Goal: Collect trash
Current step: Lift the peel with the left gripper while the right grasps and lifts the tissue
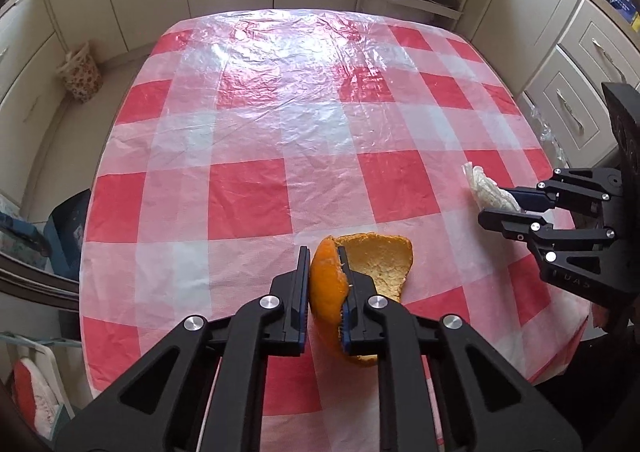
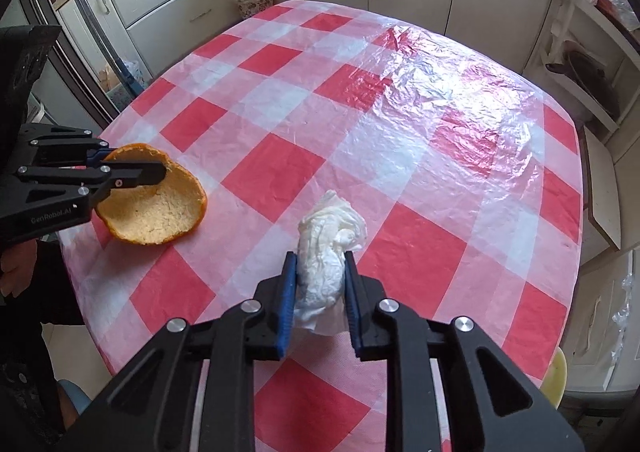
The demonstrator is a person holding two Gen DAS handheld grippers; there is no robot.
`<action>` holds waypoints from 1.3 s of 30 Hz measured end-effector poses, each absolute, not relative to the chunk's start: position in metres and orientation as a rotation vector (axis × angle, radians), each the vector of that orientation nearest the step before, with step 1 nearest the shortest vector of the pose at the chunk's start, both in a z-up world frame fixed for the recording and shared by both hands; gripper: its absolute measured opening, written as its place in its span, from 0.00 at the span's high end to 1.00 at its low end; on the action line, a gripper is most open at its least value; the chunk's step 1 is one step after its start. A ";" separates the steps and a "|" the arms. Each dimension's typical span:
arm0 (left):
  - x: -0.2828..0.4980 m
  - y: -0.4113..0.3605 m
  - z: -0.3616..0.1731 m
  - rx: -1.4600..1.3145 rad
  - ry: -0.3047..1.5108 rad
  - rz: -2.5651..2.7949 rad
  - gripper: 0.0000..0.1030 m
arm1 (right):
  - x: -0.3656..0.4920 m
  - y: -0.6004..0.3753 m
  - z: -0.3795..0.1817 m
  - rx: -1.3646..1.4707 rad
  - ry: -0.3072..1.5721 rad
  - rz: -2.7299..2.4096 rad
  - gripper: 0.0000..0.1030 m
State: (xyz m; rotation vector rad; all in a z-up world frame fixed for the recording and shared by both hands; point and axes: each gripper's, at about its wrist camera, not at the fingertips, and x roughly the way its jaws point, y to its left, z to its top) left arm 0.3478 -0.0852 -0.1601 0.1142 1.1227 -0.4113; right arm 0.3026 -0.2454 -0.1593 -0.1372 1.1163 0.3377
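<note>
The left gripper (image 1: 324, 252) pinches one wall of the orange peel (image 1: 380, 264); the right gripper (image 2: 320, 258) squeezes the crumpled tissue (image 2: 326, 252), both low over the checked desk (image 1: 280, 131). That thin peel edge could tear and drop; the soft tissue may slide free.

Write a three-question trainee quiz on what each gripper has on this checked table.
1. True or false: the left gripper is shut on the orange peel.
2. What is between the fingers of the right gripper? A) crumpled white tissue B) a spoon C) nothing
3. Fill in: both pieces of trash are near the ____ edge of the checked tablecloth, as both wrist cameras see it.

Key: 1 true; 2 A; 3 near
</note>
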 end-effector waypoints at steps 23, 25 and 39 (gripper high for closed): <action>0.337 -0.105 -0.147 0.189 1.062 -0.410 0.88 | 0.301 -0.252 -0.145 -0.085 1.053 0.322 0.81; 0.336 -0.108 -0.134 0.171 1.006 -0.408 0.89 | 0.300 -0.255 -0.140 -0.067 1.033 0.313 0.81; 0.319 -0.137 -0.088 0.182 0.757 -0.381 0.89 | 0.293 -0.281 -0.117 -0.010 0.920 0.264 0.81</action>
